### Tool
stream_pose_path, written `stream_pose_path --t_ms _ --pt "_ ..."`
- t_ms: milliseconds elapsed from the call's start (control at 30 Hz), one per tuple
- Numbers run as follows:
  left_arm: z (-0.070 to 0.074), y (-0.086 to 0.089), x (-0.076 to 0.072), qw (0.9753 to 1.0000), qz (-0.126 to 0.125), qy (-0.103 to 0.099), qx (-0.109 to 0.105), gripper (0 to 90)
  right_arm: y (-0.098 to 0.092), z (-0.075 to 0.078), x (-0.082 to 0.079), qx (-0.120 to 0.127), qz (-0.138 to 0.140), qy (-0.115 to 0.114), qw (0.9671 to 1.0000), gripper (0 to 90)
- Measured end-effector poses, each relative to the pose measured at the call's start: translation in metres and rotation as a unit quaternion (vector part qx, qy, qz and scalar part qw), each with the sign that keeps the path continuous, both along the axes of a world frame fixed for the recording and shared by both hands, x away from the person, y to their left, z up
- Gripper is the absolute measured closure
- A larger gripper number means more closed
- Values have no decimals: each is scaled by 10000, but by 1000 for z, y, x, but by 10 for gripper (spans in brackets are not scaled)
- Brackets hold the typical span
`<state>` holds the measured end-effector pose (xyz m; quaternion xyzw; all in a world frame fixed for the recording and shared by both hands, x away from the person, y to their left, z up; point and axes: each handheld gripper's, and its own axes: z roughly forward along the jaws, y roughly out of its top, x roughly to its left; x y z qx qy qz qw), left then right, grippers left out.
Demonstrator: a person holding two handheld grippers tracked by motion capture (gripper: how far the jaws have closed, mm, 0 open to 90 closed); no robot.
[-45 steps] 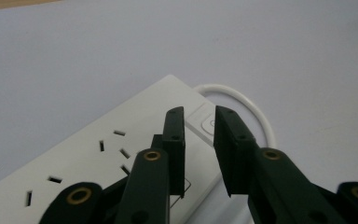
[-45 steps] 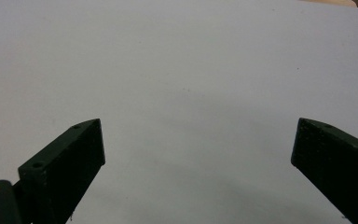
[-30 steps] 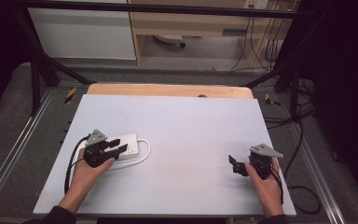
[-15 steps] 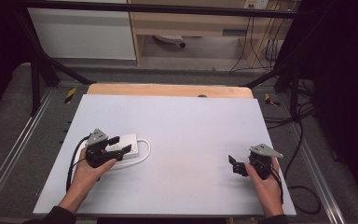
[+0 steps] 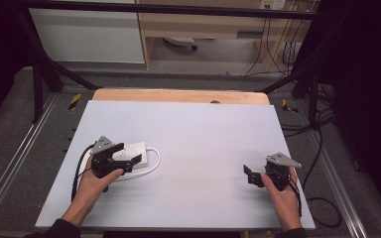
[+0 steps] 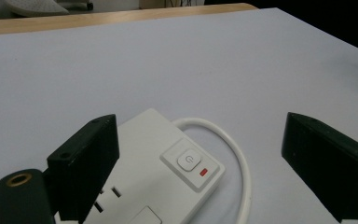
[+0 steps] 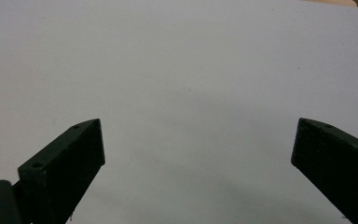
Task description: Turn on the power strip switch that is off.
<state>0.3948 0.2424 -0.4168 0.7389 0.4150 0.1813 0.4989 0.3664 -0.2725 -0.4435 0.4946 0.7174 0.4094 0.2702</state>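
Flat on the pale grey table point(image 5: 198, 139) near its left front part, the white power strip point(image 6: 158, 177) lay with its long axis running roughly left to right, switch end towards the table's middle, its smooth white cord point(image 6: 235, 154) looping around that end. Over it hovered the left gripper point(image 5: 127, 157), jaws wide astride the plastic block. Well apart, the right gripper point(image 5: 248, 174) also gaped wide over bare tabletop.

Power strip point(image 6: 168, 172): smooth white plastic, slight sheen; cord point(image 6: 235, 158) white, rubbery-looking. Tabletop point(image 5: 203, 144): matt pale sheet, smooth, possibly laminate; far edge bare wood point(image 5: 178, 95). Left gripper point(image 6: 205, 163) fingers point(image 6: 88, 158): matt black plastic. Right gripper point(image 7: 196, 172) fingers point(image 7: 70, 163): same matt black. Floor point(image 5: 10, 134): grey, rough, carpet-like.
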Motion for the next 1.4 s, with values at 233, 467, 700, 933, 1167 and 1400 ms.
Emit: stream_pose_path --t_ms 233,467,700,933,1167,1400 --pt "7 3 -7 9995 -1 -272 -163 106 0 0 0 8 -7 10 10000 31" --pt "17 12 -16 9980 -28 -461 -426 107 0 0 0 24 -40 7 10000 31" --pt "24 21 -22 9969 47 -528 -587 89 -1 0 -1 45 -50 2 10000 31" --pt "35 33 -25 9956 111 -635 -674 50 -1 0 -1 45 -52 -10 10000 31" --pt "44 48 -30 9947 158 -768 -669 50 -2 0 -1 50 -64 0 10000 31" --pt "46 63 -42 9945 192 -788 -668 53 -2 0 -1 68 -84 5 9999 31"
